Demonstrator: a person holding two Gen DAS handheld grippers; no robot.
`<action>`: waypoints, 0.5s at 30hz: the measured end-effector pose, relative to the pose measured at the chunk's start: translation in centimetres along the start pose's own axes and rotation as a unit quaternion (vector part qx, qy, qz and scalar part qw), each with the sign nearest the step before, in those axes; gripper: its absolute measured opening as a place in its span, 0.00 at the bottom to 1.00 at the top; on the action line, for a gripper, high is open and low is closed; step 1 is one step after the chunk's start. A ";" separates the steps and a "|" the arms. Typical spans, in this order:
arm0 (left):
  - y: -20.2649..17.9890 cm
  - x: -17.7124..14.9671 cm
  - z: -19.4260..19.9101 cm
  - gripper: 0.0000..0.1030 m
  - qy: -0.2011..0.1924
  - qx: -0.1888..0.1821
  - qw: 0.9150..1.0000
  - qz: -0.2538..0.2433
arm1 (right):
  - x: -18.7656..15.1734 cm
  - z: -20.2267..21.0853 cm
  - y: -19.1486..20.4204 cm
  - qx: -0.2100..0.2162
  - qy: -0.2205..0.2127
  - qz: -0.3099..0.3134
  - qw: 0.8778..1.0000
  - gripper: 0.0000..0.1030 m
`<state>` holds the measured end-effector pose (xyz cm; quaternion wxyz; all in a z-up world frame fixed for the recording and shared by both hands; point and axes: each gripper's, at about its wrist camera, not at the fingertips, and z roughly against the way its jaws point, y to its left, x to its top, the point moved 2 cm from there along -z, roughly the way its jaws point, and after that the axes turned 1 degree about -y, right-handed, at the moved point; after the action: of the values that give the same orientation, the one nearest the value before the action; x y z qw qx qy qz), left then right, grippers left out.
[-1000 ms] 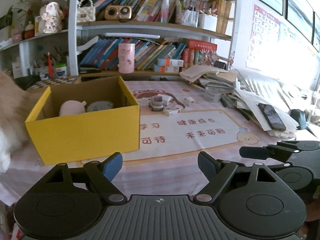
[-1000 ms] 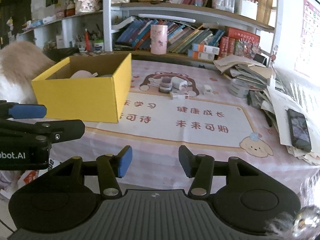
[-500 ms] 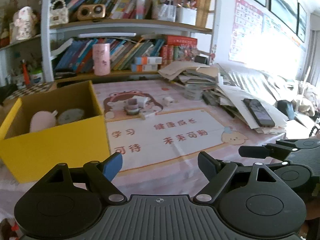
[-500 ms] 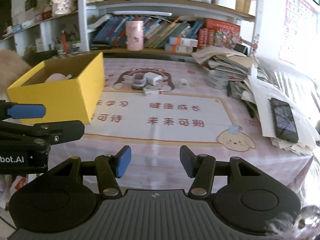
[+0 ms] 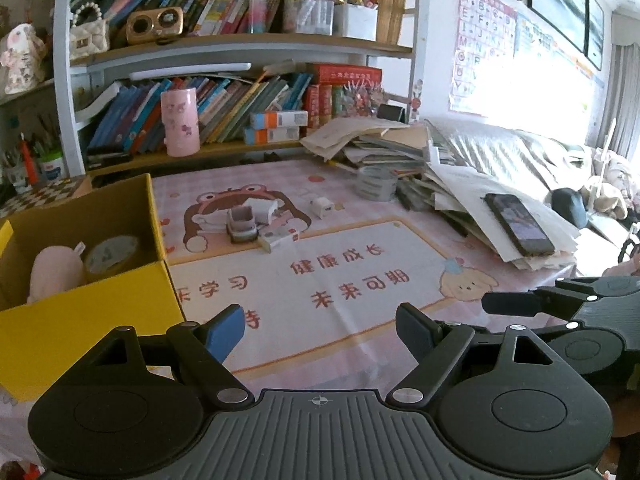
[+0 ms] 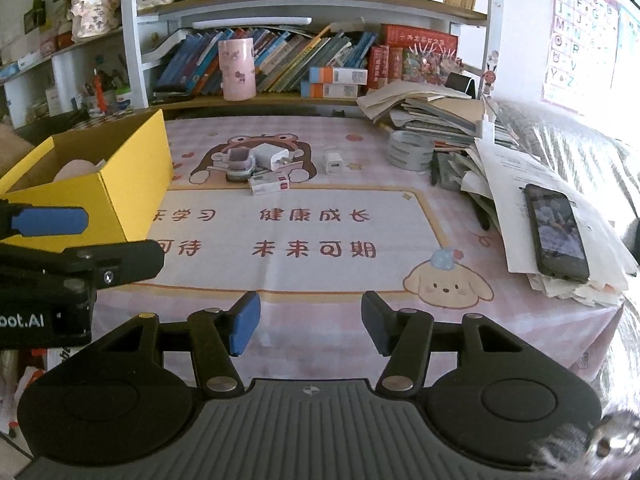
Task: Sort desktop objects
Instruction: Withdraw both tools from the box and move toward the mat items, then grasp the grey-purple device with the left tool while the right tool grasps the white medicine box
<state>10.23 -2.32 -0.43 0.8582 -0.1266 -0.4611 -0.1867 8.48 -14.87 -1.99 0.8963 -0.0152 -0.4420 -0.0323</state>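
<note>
— What do you see from the two wrists?

— I hold both grippers above the near edge of the tabletop, over the pink printed mat. The left gripper has its jaws spread wide and nothing is between them. The jaws of the right gripper are opening, also with nothing between them.

— Where are the things to sort?

— A small group lies on the bear picture at the far part of the mat: a white charger, a small lilac and grey item, and a flat white box with a red mark just in front of them. A little white cube plug stands apart, to their right.

— And the box?

— The yellow cardboard box stands on the left. Inside it I see a pink soft thing beside a roll of tape. A black phone lies on the paper pile at the right.
</note>
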 end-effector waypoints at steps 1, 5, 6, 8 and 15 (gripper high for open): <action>0.0 0.2 -0.3 0.83 0.000 0.002 1.000 0.002 | 0.2 -0.3 -0.2 0.002 0.001 0.002 1.000 0.52; -0.2 0.9 -1.9 0.83 0.009 0.006 1.000 0.010 | 0.8 -1.7 -1.0 0.012 0.009 0.003 1.000 0.52; -0.2 1.1 -2.2 0.83 0.010 0.006 1.000 0.011 | 1.0 -2.1 -1.2 0.014 0.012 0.004 1.000 0.53; -0.5 1.6 -3.0 0.83 0.012 0.007 1.000 0.008 | 1.4 -2.8 -1.6 0.017 0.015 0.004 1.000 0.53; -0.8 3.8 -5.7 0.83 0.010 0.024 1.000 0.014 | 3.9 -5.8 -3.5 0.036 0.016 0.008 0.999 0.56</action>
<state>16.11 -6.01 -0.30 0.8680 -0.1100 -0.4553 -0.1648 15.14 -18.88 -2.43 0.9034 0.0143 -0.4284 -0.0099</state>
